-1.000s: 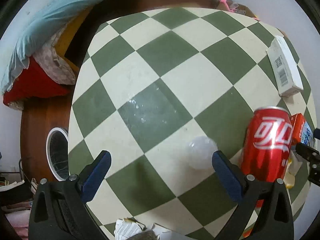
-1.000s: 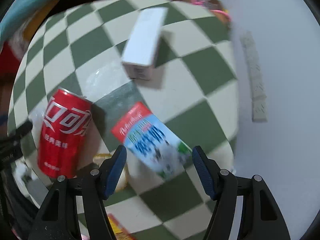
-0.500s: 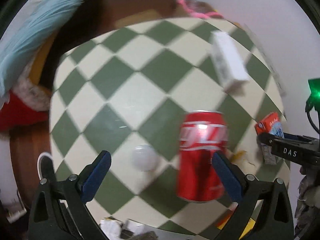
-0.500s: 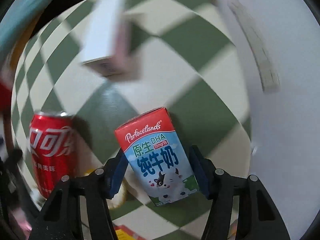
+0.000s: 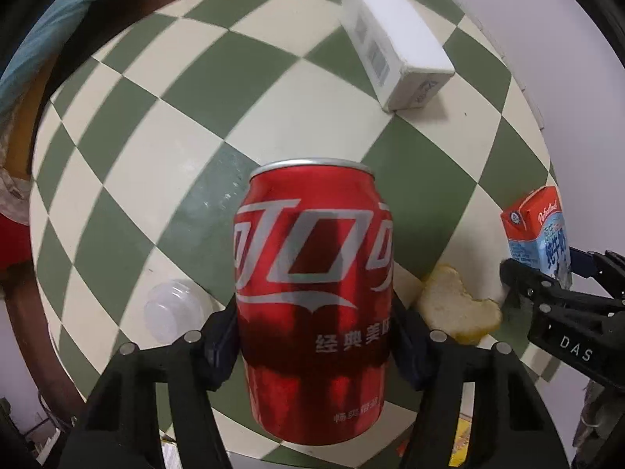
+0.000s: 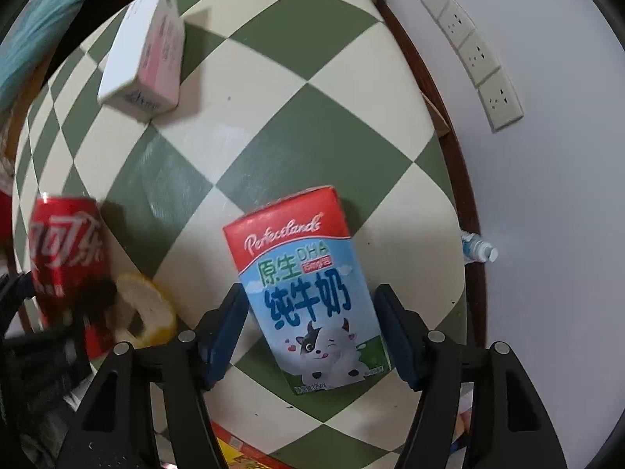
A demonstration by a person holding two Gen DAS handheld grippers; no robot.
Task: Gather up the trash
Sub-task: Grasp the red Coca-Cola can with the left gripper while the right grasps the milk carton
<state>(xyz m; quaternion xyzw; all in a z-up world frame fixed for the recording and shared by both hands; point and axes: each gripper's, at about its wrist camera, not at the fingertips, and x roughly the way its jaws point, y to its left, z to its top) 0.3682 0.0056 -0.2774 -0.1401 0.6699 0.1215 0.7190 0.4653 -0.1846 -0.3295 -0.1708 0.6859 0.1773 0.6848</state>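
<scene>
Right wrist: checkered table [image 6: 297, 125], white wall [image 6: 554, 195]

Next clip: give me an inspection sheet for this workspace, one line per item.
Surface: green-and-cream checkered table.
Job's things: red can, milk carton, both upright; white box lying flat.
Clutter: bread piece, clear plastic lid.
Grippers: left gripper closing, pads against the can; right gripper opening, carton between, small gaps both sides.
Cables: nothing seen.
Surroundings: wall sockets, small bottle beside the table.
</scene>
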